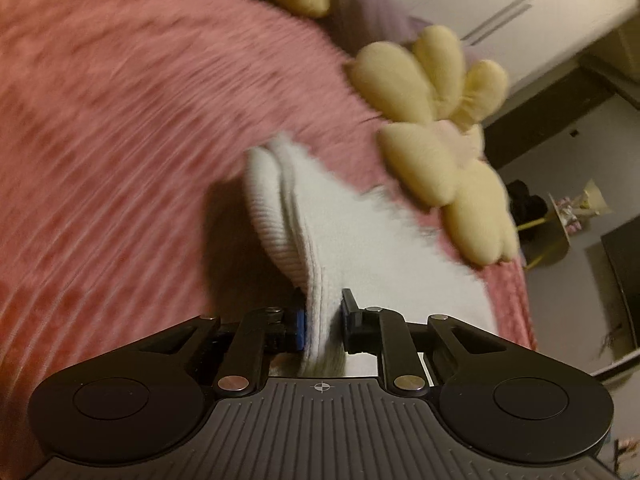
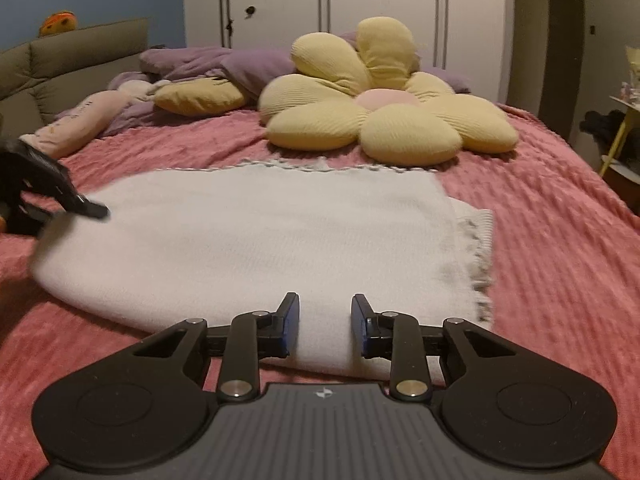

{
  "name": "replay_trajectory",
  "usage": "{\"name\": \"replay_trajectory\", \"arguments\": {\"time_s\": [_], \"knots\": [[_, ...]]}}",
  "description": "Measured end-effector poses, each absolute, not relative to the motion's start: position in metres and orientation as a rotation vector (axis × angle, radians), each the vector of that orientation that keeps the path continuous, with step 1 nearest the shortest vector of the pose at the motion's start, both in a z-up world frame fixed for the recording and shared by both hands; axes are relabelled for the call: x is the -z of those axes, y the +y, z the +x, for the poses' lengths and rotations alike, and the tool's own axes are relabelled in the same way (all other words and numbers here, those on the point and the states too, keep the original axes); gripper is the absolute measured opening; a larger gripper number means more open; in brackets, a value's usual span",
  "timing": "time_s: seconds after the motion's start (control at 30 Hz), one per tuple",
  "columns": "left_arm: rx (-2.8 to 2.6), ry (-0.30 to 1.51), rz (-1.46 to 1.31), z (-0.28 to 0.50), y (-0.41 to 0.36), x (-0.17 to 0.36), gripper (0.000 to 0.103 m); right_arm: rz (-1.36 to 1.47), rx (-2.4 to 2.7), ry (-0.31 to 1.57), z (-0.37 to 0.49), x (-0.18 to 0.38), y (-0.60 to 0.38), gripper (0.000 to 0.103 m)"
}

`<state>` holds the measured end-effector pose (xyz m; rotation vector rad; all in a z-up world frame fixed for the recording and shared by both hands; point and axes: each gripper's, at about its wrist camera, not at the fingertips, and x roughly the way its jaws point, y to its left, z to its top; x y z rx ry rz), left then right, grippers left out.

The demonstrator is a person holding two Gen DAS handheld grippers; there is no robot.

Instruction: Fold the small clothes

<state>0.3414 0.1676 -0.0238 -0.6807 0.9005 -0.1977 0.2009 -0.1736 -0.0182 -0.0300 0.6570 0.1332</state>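
Clearly, in the left wrist view, the left gripper (image 1: 323,312) had pinched the ribbed edge of the white garment (image 1: 360,232), raised off the pink bedspread (image 1: 120,120); judged, a fold was starting, needing a carry across.

From the right wrist view, the right gripper (image 2: 325,326) clamped the garment's near edge, the garment lying flat before a flower cushion (image 2: 384,108). No writing was legible.

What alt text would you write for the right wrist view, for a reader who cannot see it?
A folded white knit garment lies on a pink ribbed bedspread, its near edge between the pads of the right gripper. The left gripper grips its far left corner. Behind lies a yellow flower-shaped cushion.
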Motion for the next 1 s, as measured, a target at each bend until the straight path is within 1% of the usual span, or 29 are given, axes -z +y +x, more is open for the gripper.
{"name": "replay_trajectory", "arguments": {"time_s": [0.1,0.23,0.33,0.4,0.5,0.57,0.63,0.73,0.83,0.97,1.0], "knots": [[0.238,0.871,-0.623,0.344,0.133,-0.009,0.018,-0.028,-0.094,0.658,0.201,0.020,-0.182,0.028],[0.326,0.871,-0.540,0.350,0.073,-0.027,0.019,0.011,-0.074,0.657,0.201,0.021,-0.191,0.028],[0.335,0.915,-0.477,0.358,0.026,-0.013,0.019,0.020,-0.080,0.661,0.199,0.022,-0.194,0.028],[0.341,0.963,-0.450,0.362,0.001,0.004,0.022,0.024,-0.082,0.668,0.197,0.023,-0.197,0.028],[0.351,0.991,-0.410,0.362,-0.024,0.031,0.029,0.018,-0.076,0.674,0.196,0.024,-0.204,0.028],[0.379,0.992,-0.423,0.359,-0.025,0.040,0.042,0.022,-0.074,0.682,0.196,0.025,-0.209,0.028],[0.416,0.983,-0.440,0.352,-0.021,0.035,0.051,0.032,-0.075,0.691,0.196,0.027,-0.212,0.028],[0.437,0.934,-0.416,0.327,-0.007,0.016,0.056,0.053,-0.080,0.694,0.195,0.027,-0.217,0.028],[0.419,0.866,-0.423,0.301,0.020,0.002,0.066,0.097,-0.086,0.691,0.198,0.024,-0.220,0.028],[0.324,0.853,-0.314,0.275,0.043,0.010,0.068,0.227,-0.140,0.686,0.211,0.017,-0.226,0.028],[0.320,0.865,-0.284,0.271,0.045,0.015,0.069,0.271,-0.166,0.690,0.216,0.016,-0.227,0.031]]}}
